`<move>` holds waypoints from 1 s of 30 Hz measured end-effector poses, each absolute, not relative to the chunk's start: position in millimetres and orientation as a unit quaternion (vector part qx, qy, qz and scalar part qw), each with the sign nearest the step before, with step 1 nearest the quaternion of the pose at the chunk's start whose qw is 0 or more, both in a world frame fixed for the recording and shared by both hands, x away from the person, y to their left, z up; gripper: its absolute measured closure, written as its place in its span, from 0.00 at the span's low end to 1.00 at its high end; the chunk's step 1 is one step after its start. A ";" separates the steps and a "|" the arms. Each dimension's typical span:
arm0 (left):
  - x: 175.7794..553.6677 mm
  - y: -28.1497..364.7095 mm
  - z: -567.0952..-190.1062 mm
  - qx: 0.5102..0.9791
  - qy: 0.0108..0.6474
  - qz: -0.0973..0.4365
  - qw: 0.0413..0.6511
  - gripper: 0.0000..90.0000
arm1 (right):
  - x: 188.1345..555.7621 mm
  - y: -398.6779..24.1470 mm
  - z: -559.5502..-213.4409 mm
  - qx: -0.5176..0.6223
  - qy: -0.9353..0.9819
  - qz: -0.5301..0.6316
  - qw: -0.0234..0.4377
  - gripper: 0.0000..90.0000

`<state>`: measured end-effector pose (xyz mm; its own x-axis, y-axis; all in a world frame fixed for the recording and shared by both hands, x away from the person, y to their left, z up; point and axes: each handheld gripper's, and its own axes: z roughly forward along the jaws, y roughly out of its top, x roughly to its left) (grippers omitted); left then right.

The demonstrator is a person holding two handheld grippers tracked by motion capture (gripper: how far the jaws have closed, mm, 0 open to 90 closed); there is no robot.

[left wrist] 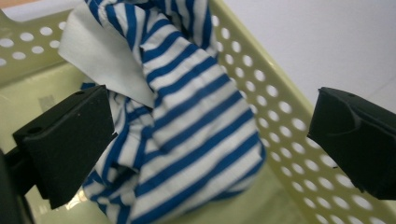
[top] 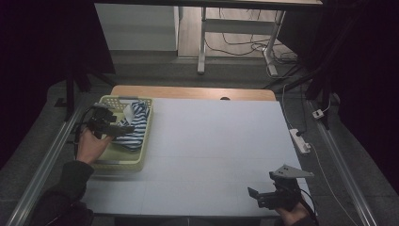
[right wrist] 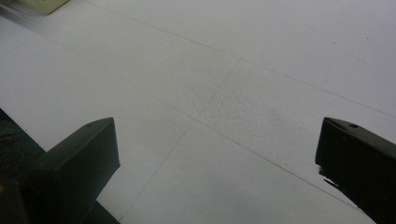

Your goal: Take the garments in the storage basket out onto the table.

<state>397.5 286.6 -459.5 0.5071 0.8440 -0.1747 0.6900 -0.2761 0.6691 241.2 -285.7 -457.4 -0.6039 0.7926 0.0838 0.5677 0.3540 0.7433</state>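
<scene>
White table (top: 211, 141), left claw (left wrist: 212, 140) spread over striped cloth (left wrist: 196, 135) in yellow basket (top: 141, 146), right claw (right wrist: 217, 158) spread above bare tabletop

A crumpled blue-and-white striped cloth (left wrist: 196, 140) fills a pale yellow perforated plastic basket (left wrist: 280, 116) at left of the white table surface (top: 211, 150).

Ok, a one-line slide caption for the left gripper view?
Open left gripper poised over a crumpled blue-and-white striped cloth inside a pale yellow perforated plastic basket.
</scene>
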 end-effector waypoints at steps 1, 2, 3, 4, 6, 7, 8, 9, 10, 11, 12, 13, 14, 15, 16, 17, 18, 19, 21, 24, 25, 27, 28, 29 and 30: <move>402.1 286.1 -460.2 0.792 0.486 0.107 0.354 0.00 | 241.2 -285.7 -457.4 0.420 0.810 0.383 0.147 0.00; 405.7 285.5 -460.8 0.793 0.487 0.104 0.352 0.00 | 241.3 -285.7 -457.4 0.420 0.810 0.383 0.146 0.00; 411.4 284.0 -462.3 0.794 0.488 0.104 0.347 0.00 | 241.3 -285.7 -457.4 0.420 0.810 0.383 0.146 0.00; 415.7 282.3 -463.6 0.796 0.489 0.107 0.342 0.00 | 241.2 -285.6 -457.4 0.420 0.810 0.383 0.146 0.00; 423.8 278.9 -467.1 0.801 0.487 0.114 0.328 0.00 | 241.2 -285.6 -457.4 0.419 0.810 0.383 0.146 0.00; 427.7 277.4 -469.5 0.804 0.487 0.115 0.322 0.00 | 241.2 -285.6 -457.4 0.419 0.811 0.382 0.146 0.00; 431.6 276.0 -472.0 0.806 0.488 0.115 0.314 0.00 | 241.2 -285.7 -457.5 0.419 0.811 0.383 0.146 0.00; 431.6 276.0 -472.0 0.806 0.488 0.115 0.314 0.00 | 241.2 -285.7 -457.5 0.419 0.811 0.383 0.145 0.00; 437.7 273.7 -476.8 0.810 0.489 0.115 0.301 0.00 | 241.3 -285.8 -457.5 0.419 0.811 0.383 0.145 0.00; 441.8 272.3 -480.8 0.812 0.491 0.112 0.295 0.00 | 241.2 -285.7 -457.5 0.418 0.811 0.383 0.145 0.00; 444.8 271.1 -484.2 0.813 0.492 0.110 0.291 0.00 | 241.2 -285.7 -457.5 0.418 0.811 0.383 0.145 0.00; 447.5 269.9 -487.7 0.815 0.493 0.106 0.286 0.00 | 241.2 -285.7 -457.5 0.417 0.811 0.382 0.145 0.00; 450.0 268.4 -491.4 0.817 0.493 0.102 0.280 0.00 | 241.3 -285.6 -457.5 0.417 0.812 0.382 0.145 0.00; 450.0 268.4 -491.4 0.817 0.493 0.102 0.280 0.00 | 241.2 -285.6 -457.5 0.417 0.812 0.382 0.145 0.00; 453.8 264.8 -498.2 0.822 0.494 0.097 0.267 0.00 | 241.2 -285.5 -457.6 0.417 0.812 0.382 0.144 0.00; 456.5 262.0 -502.8 0.828 0.495 0.093 0.248 0.00 | 241.3 -285.5 -457.6 0.417 0.812 0.382 0.144 0.00; 458.4 259.9 -505.1 0.833 0.493 0.091 0.234 0.00 | 241.3 -285.5 -457.6 0.417 0.812 0.382 0.144 0.00; 459.6 258.3 -505.9 0.835 0.492 0.091 0.229 0.00 | 241.3 -285.5 -457.6 0.417 0.812 0.382 0.144 0.00; 460.9 256.7 -505.7 0.835 0.491 0.095 0.228 0.00 | 241.2 -285.4 -457.6 0.416 0.812 0.382 0.144 0.00; 463.9 256.5 -513.5 0.837 0.500 0.071 0.209 0.00 | 241.2 -284.8 -457.8 0.415 0.813 0.382 0.143 0.00; 464.8 256.5 -517.2 0.838 0.503 0.061 0.203 0.00 | 241.2 -284.8 -457.8 0.415 0.814 0.381 0.143 0.00; 467.8 257.4 -525.3 0.829 0.522 0.028 0.199 0.00 | 241.1 -284.6 -457.7 0.414 0.815 0.379 0.144 0.00; 468.3 257.4 -524.9 0.829 0.522 0.029 0.200 0.00 | 241.0 -284.5 -457.7 0.414 0.815 0.378 0.144 0.00; 468.1 256.6 -525.1 0.829 0.522 0.031 0.198 0.00 | 241.0 -284.5 -457.7 0.413 0.816 0.378 0.144 0.00; 467.7 255.5 -525.3 0.830 0.522 0.034 0.195 0.00 | 241.1 -284.5 -457.7 0.413 0.816 0.378 0.144 0.00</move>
<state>467.7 255.5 -525.3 0.4526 0.8794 -0.1475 0.8530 -0.3788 0.3590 241.1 -284.5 -457.7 -0.6167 0.7833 0.0779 0.5656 0.3722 0.7359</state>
